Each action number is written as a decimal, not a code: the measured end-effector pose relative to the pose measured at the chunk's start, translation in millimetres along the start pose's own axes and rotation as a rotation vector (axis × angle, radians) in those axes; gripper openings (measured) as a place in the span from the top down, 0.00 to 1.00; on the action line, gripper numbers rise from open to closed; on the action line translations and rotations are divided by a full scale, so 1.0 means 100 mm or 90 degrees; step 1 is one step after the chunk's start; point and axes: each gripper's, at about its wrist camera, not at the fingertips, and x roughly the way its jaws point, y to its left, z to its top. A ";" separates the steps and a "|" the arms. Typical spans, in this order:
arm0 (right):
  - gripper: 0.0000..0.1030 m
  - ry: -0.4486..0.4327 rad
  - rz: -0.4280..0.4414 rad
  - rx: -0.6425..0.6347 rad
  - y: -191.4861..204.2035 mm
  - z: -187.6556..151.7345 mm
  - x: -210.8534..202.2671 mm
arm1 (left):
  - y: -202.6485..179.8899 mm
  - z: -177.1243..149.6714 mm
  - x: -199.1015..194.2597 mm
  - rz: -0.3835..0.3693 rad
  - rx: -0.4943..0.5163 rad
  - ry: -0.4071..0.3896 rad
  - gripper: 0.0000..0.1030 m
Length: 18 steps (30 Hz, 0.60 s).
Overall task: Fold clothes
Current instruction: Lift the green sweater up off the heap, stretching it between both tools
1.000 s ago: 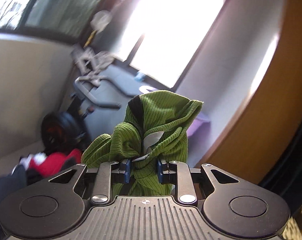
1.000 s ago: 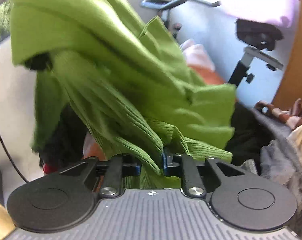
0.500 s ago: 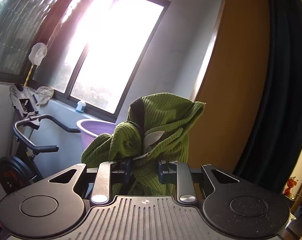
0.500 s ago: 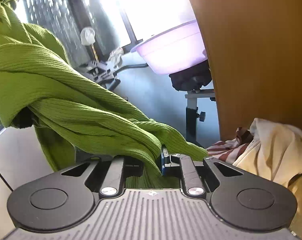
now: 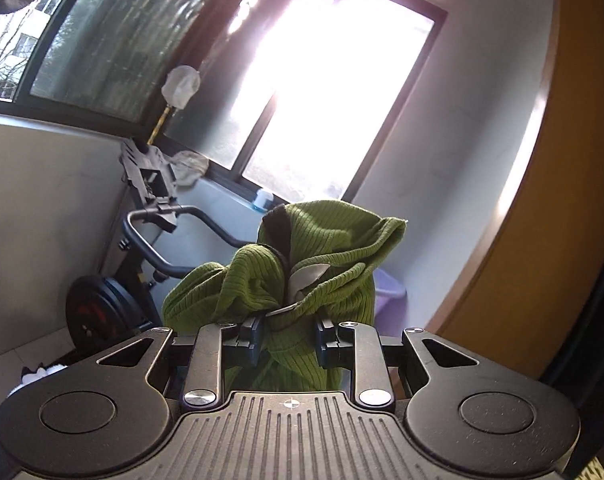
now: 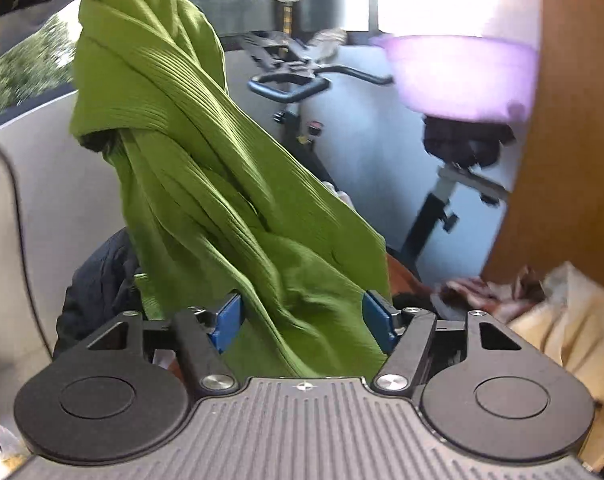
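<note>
Two grippers share one green ribbed sweater, held in the air: the left gripper has its fingers clenched on a bunched edge, while the right gripper is opening, cloth loose between its fingers, apparently to regrip.

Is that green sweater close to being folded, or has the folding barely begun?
Barely begun. Done: the green sweater is lifted clear of the clothes pile. In hand: the left gripper clamps a bunched part of it, while the right gripper is opening, with cloth between its jaws but not pinched. Left: the sweater hangs twisted, with no neat fold showing, so spreading and every fold remain.
</note>
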 end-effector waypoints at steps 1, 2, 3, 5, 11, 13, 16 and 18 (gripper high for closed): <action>0.35 0.001 0.005 -0.006 0.04 0.01 0.02 | 0.02 0.04 -0.02 0.000 0.001 -0.003 0.78; 0.34 0.005 0.010 -0.008 0.08 0.02 0.04 | 0.04 0.07 -0.03 -0.003 0.002 -0.004 0.78; 0.32 0.009 0.016 -0.011 0.12 0.02 0.07 | 0.05 0.10 -0.03 -0.006 0.002 -0.006 0.78; 0.29 0.019 0.027 -0.017 0.20 0.01 0.14 | 0.01 0.12 -0.14 -0.015 0.005 -0.011 0.78; 0.57 0.039 0.044 -0.002 0.26 0.02 0.37 | -0.03 0.29 -0.46 -0.041 0.022 -0.031 0.78; 0.82 0.011 0.058 0.027 0.23 0.10 0.33 | -0.05 0.33 -0.52 -0.049 0.027 -0.037 0.78; 0.90 -0.051 0.047 0.076 0.13 0.25 0.21 | -0.10 0.42 -0.60 -0.071 0.026 -0.041 0.78; 0.91 -0.101 0.026 0.112 0.05 0.37 0.10 | -0.17 0.46 -0.66 -0.086 0.036 -0.045 0.78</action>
